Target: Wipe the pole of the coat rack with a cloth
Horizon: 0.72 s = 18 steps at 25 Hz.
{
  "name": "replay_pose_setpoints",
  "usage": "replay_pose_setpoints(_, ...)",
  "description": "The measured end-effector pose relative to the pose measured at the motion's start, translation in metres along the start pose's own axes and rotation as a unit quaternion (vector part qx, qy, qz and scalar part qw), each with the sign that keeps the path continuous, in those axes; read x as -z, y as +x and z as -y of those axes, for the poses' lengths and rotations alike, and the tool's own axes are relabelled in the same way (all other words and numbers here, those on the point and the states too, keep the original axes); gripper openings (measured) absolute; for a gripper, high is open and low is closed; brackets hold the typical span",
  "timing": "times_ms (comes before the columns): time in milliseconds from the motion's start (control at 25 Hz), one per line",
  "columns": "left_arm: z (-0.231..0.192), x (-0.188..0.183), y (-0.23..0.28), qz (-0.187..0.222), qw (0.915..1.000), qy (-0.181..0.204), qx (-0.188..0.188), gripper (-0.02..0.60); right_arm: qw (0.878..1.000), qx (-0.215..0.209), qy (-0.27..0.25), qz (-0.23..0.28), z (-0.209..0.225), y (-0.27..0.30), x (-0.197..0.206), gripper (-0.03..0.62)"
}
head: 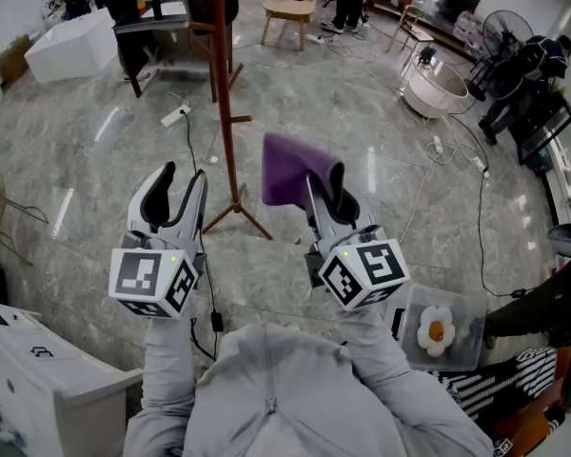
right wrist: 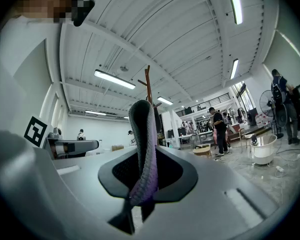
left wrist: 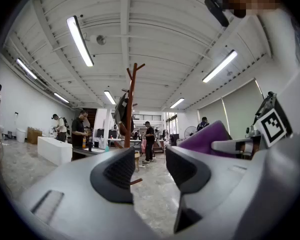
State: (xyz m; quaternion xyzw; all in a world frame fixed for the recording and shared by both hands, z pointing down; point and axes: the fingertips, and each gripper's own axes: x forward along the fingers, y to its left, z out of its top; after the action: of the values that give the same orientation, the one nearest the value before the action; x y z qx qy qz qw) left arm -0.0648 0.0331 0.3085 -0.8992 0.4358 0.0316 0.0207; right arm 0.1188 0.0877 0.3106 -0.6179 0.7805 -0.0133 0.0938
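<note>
A person in a grey sweatshirt [head: 266, 388] stood over a grey marbled tile floor [head: 362, 112], holding one hand-held gripper in each hand, seen from above.

The right hand-held gripper [head: 324, 184] [right wrist: 145, 169] had its jaws closed on a purple cloth [head: 290, 165] [right wrist: 144, 134]. In the right gripper view, the cloth was pinched as a narrow fold between the two dark pads and stood up above them. In the head view it spread out as a soft purple sheet above the jaws.

The left hand-held gripper [head: 183, 174] [left wrist: 150, 169] had its jaws apart with nothing between them.

A tall reddish-brown wooden coat rack [head: 225, 93] [left wrist: 130, 104] stood on splayed legs on the floor, further off than both hand-held grippers. In the head view its pole ran between the two, with the cloth just to its right and not touching it. In the left gripper view, the pole showed through the open gap between the jaws, and the cloth [left wrist: 205, 136] showed at the right.

A white power strip [head: 174, 115] lay on the floor near the rack. A clear plastic box holding a toy fried egg [head: 438, 331] sat by the person's right side. Several people stood at furniture in the background.
</note>
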Motion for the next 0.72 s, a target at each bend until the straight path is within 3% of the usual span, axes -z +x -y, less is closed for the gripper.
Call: replay_pose_setpoints(720, -0.007, 0.002, 0.005, -0.004, 0.9999, 0.005, -0.015, 0.206, 1.0, -0.005, 0.008, -0.003, 0.01, 0.012, 0.005, 0.049)
